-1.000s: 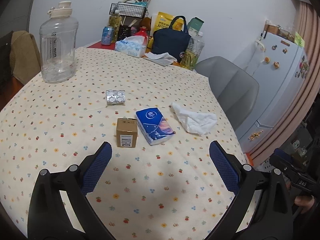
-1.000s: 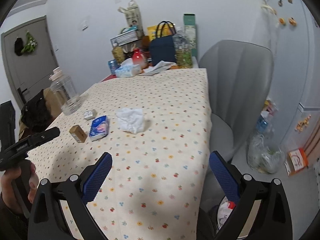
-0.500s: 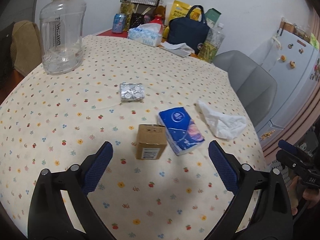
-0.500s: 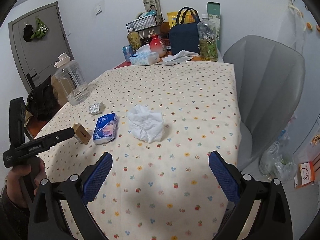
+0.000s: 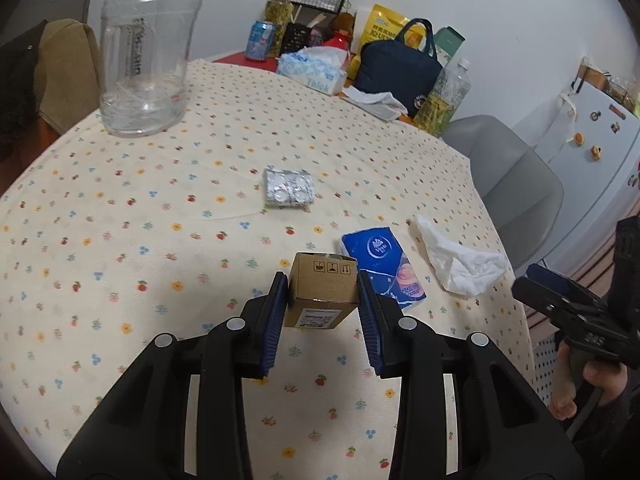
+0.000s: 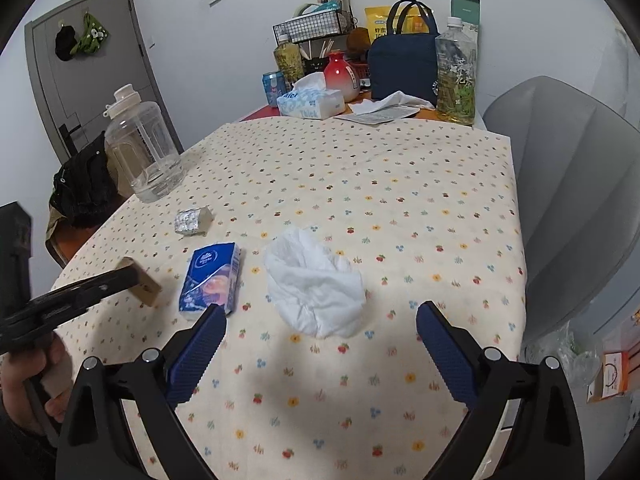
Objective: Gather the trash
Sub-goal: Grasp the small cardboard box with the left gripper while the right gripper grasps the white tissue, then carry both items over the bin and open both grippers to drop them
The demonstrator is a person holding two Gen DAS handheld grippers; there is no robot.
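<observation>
A small brown cardboard box (image 5: 324, 292) stands on the flowered tablecloth (image 5: 160, 220). My left gripper (image 5: 322, 280) has it between its blue pads; the jaws are closing and both pads touch the box's sides. Right of the box lie a blue tissue pack (image 5: 384, 264) and a crumpled white tissue (image 5: 460, 264). Behind it lies a silver blister pack (image 5: 288, 192). In the right wrist view my right gripper (image 6: 320, 310) hangs open just in front of the crumpled tissue (image 6: 316, 284), with nothing held. The tissue pack (image 6: 212, 276) sits by its left finger.
A large clear water jug (image 5: 148, 48) stands at the table's back left. Bottles, a tissue box (image 5: 312, 70), a navy bag (image 5: 396, 68) and a wire basket crowd the far end. A grey chair (image 6: 560, 180) is at the table's right side, with a plastic bag (image 6: 560, 356) on the floor.
My left gripper moved forward and down to the cardboard box and its jaws narrowed from wide open onto it. My right gripper moved closer to the crumpled tissue, still open.
</observation>
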